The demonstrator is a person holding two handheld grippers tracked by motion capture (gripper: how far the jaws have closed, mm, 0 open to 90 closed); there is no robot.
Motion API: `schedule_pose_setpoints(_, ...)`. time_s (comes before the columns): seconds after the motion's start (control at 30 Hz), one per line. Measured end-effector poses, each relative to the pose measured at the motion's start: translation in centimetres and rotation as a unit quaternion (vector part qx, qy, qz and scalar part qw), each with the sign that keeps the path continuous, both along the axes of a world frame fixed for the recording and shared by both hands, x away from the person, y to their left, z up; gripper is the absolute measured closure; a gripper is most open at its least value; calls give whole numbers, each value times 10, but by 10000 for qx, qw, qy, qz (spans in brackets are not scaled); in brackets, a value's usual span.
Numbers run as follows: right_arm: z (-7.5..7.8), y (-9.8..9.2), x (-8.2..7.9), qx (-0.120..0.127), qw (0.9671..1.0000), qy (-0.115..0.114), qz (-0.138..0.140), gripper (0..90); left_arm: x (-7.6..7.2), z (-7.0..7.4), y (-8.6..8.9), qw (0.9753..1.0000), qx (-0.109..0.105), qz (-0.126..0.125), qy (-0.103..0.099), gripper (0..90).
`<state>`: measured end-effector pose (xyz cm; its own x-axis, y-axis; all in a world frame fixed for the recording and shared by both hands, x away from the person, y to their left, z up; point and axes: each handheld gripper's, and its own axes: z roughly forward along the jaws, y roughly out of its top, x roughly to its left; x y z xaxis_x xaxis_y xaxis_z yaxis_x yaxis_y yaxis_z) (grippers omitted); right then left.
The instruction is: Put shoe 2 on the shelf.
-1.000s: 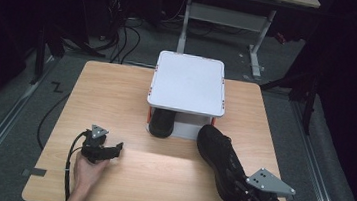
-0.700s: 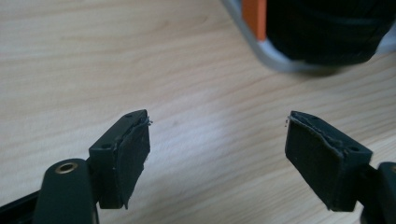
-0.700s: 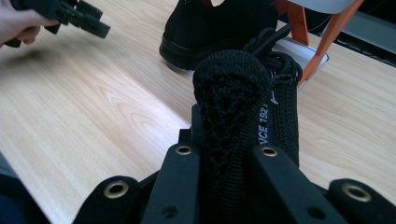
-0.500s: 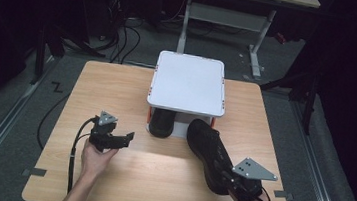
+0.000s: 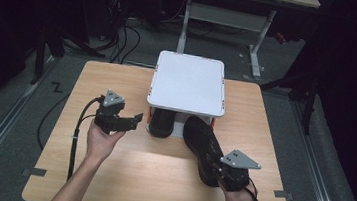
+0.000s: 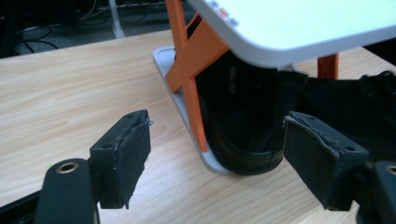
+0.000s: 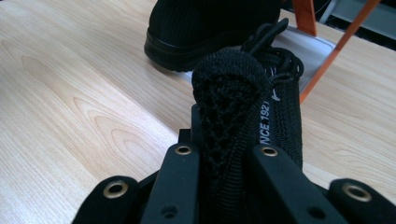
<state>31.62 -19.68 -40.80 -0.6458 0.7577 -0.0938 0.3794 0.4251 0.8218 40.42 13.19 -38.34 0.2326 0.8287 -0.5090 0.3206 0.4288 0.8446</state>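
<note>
Your right gripper is clamped on the heel collar of a black knit shoe; in the right gripper view the jaws pinch the mesh collar between them. That shoe lies on the tabletop with its long axis running from your right hand diagonally forward and leftward, toe pointing at the open front of the white two-tier rack. The toe sits just short of the rack's lower shelf, on its right side.

A second black shoe already occupies the left side of that lower shelf, heel protruding toward you. The free slot therefore lies directly ahead of the held shoe's toe, beside the stowed one. In my judgement, the coming move turns on keeping the shoe aligned with that gap and clear of the orange strut.

Your left gripper stands apart, holding nothing, jaws aimed at the stowed shoe's heel and near it. The right hand is the nearer to the held shoe.

Legible writing: "NCE 1927" in white on the held shoe's side, the start cut off. No other label can be read.
</note>
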Motion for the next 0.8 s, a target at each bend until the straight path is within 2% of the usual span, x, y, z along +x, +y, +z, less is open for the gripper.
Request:
schedule_pose_setpoints(0.03,0,2,1,-1,10000,14,1,853,1,3,-1,10000,-61,-11,-18,238)
schedule_pose_setpoints(0.2,-2,6,6,-15,10000,66,-23,852,7,13,-6,9999,-94,-9,-91,242)
schedule_pose_setpoints(0.3,-3,8,9,48,9999,104,-50,850,16,25,-13,9996,-102,79,-239,256)
schedule_pose_setpoints(0.43,-5,11,11,33,9999,119,-64,849,24,30,-19,9997,-58,52,-245,267)
schedule_pose_setpoints(0.5,-6,13,14,45,9999,111,-73,848,32,31,-27,9998,60,11,-202,268)
schedule_pose_setpoints(0.57,-7,14,15,56,9999,110,-90,847,36,32,-30,9998,49,10,-198,276)
schedule_pose_setpoints(0.73,-9,17,17,87,9998,141,-101,844,46,35,-36,9998,35,63,-178,291)
schedule_pose_setpoints(0.8,-10,19,20,72,9998,145,-98,842,57,34,-40,9998,66,170,-83,311)
